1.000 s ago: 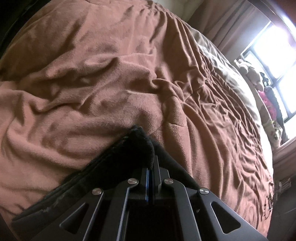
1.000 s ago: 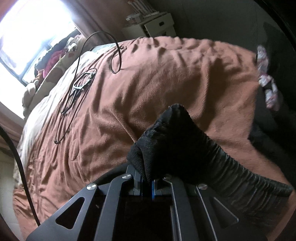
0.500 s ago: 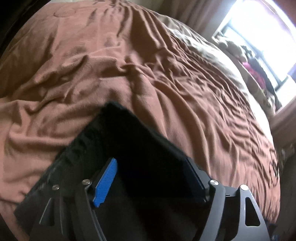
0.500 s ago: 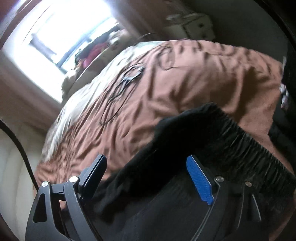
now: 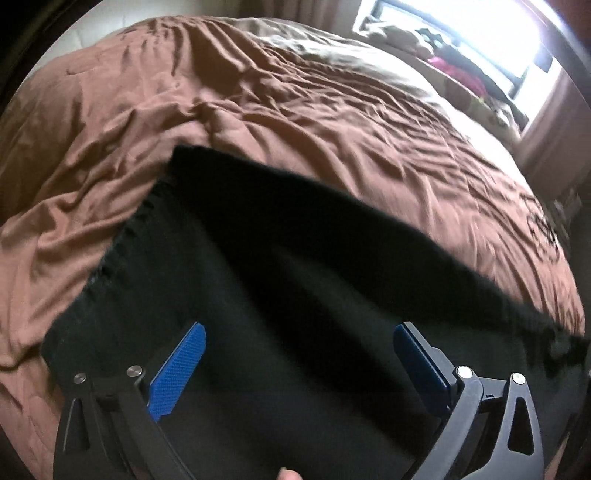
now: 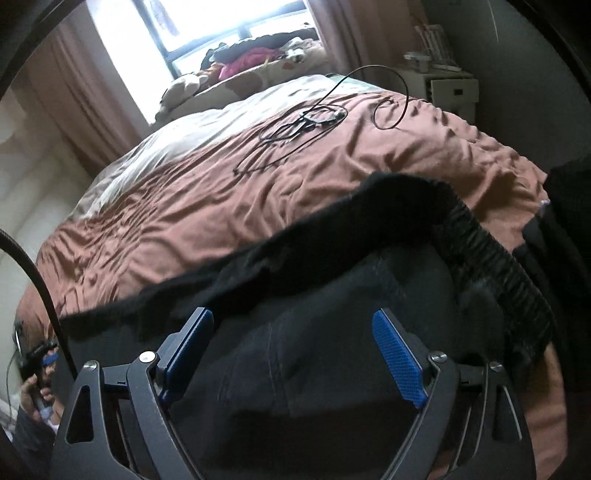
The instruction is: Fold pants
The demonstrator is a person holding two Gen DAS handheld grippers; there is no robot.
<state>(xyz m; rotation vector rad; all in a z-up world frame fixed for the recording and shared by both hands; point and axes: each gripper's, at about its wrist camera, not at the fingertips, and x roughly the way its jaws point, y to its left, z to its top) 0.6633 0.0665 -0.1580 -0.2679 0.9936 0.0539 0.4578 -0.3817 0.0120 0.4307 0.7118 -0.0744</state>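
Observation:
The black pants [image 5: 295, 258] lie flat on the brown blanket [image 5: 258, 110], spread wide beneath both grippers. My left gripper [image 5: 299, 326] hovers just over the cloth with its jaws opening. The blue pads [image 5: 177, 373] stand far apart and no cloth is pinched between them. In the right wrist view the pants [image 6: 332, 350] show a ribbed waistband [image 6: 498, 269] at the right and a folded upper edge. My right gripper [image 6: 291, 314] stands open above them, its pads clear of the fabric.
A tangle of black cable [image 6: 303, 122] lies on the blanket [image 6: 221, 192] farther up the bed. Beyond are a bright window [image 6: 229, 22], curtains and a white nightstand [image 6: 447, 88]. Dark clothes [image 6: 565, 221] lie at the bed's right edge. A hand [image 6: 33, 395] shows at lower left.
Both grippers were shut on bunched pants fabric; they let go and opened wide. The pants dropped flat onto the blanket, and both grippers rolled and drew back.

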